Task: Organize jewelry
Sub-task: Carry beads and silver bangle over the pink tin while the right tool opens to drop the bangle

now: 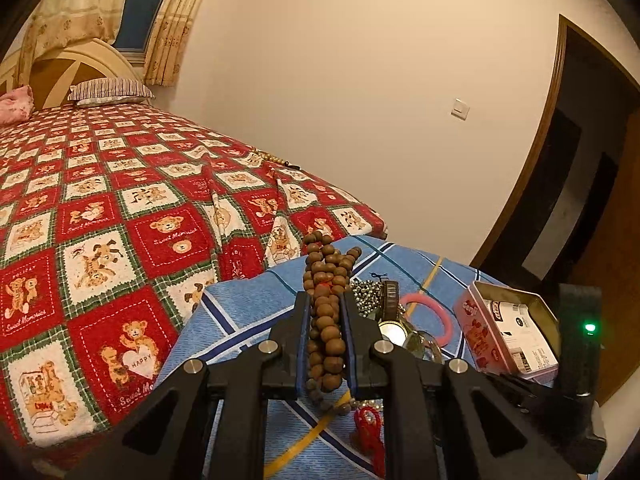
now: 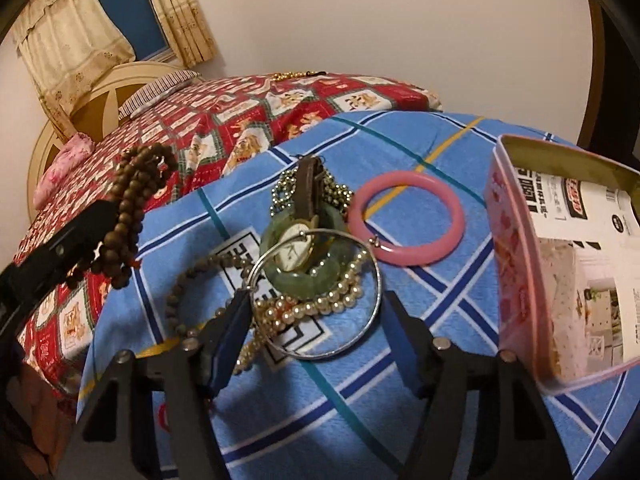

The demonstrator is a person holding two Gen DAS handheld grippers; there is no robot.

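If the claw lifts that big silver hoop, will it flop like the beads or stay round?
The silver hoop would probably stay round: it looks like one thin metal ring, unlike the brown beads bunched and drooping in the left claw. It looks shiny, so it may slip. It lies over the pearls, so lifting it might drag them along.
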